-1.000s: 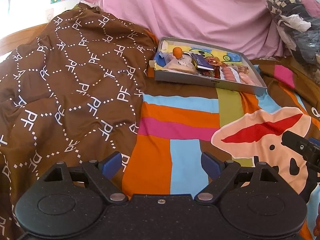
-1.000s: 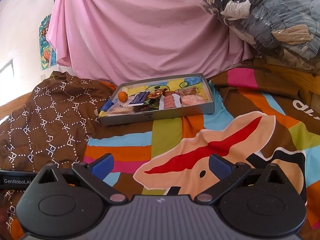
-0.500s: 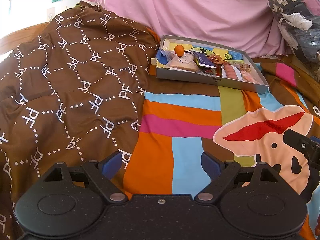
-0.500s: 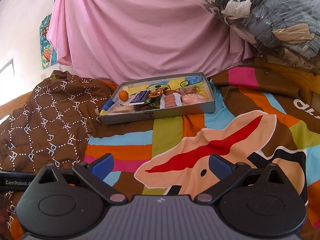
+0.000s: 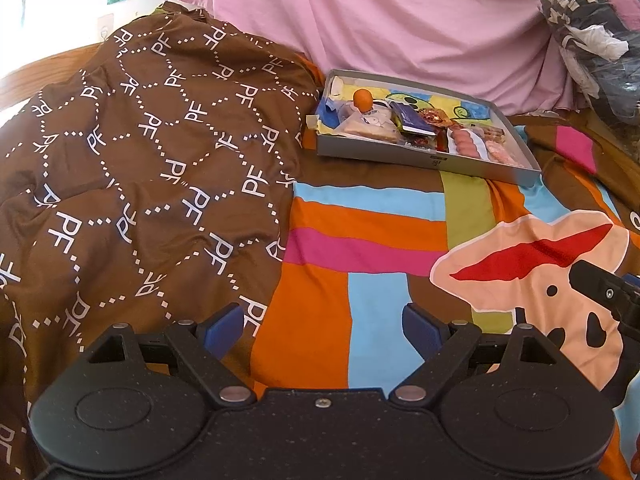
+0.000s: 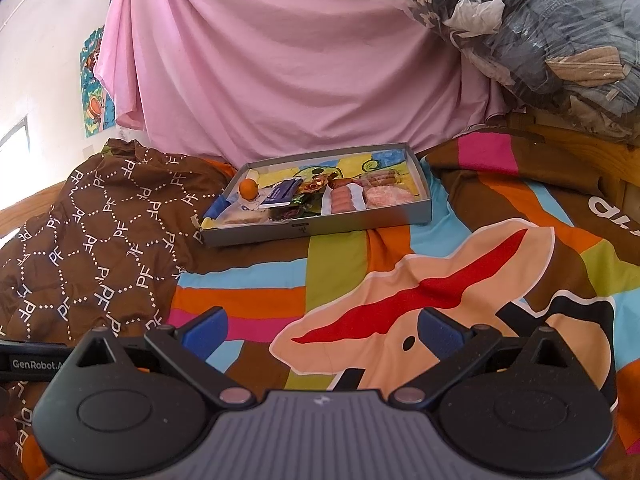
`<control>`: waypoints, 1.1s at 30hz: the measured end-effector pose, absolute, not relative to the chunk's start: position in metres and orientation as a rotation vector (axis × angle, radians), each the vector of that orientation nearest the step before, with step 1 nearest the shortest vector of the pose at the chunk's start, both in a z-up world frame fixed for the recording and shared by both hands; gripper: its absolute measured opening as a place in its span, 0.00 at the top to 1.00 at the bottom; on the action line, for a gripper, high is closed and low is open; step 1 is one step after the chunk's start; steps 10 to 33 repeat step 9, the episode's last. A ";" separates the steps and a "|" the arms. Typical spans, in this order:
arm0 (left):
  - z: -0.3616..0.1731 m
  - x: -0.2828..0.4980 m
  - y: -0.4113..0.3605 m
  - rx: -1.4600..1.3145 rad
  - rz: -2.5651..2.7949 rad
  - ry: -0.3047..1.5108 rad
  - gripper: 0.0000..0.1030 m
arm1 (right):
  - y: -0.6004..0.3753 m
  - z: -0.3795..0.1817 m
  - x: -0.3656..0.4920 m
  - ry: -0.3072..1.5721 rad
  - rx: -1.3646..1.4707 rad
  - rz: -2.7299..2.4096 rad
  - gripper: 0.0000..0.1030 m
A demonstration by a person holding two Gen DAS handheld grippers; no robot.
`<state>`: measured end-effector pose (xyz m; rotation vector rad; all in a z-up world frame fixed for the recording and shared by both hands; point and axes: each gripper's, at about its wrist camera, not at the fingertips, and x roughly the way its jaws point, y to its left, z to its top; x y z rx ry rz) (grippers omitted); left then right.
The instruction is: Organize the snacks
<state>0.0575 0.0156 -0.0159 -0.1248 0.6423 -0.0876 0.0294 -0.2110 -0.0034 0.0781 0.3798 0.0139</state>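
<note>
A shallow grey tray point(image 5: 424, 160) point(image 6: 320, 227) lies far ahead on the bed and holds mixed snacks. Among them are a small orange point(image 5: 363, 99) point(image 6: 248, 188), a dark blue packet point(image 5: 412, 120) point(image 6: 282, 193) and a pack of pink sausages point(image 5: 464, 143) point(image 6: 341, 200). My left gripper point(image 5: 323, 326) hangs open over the striped bedspread, well short of the tray, with nothing between its blue pads. My right gripper point(image 6: 322, 332) is open too and holds nothing, above the cartoon print. Its black side shows at the right edge of the left wrist view.
A brown quilt point(image 5: 140, 168) point(image 6: 100, 240) printed with white letters is heaped on the left, touching the tray's left end. A pink sheet point(image 6: 300, 60) hangs behind the tray. Bagged clothes point(image 6: 540, 40) are piled at the back right above a wooden bed frame point(image 6: 592, 160).
Both views have drifted slightly back and up, so the tray looks a little farther and higher. Both grippers stay open as before.
</note>
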 end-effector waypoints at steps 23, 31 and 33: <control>-0.017 0.055 0.016 -0.133 -0.080 0.641 0.15 | -0.211 -0.005 0.029 0.384 0.083 0.021 0.00; -0.017 0.055 0.016 -0.133 -0.080 0.641 0.15 | -0.211 -0.005 0.029 0.384 0.083 0.021 0.00; -0.017 0.055 0.016 -0.133 -0.080 0.641 0.15 | -0.211 -0.005 0.029 0.384 0.083 0.021 0.00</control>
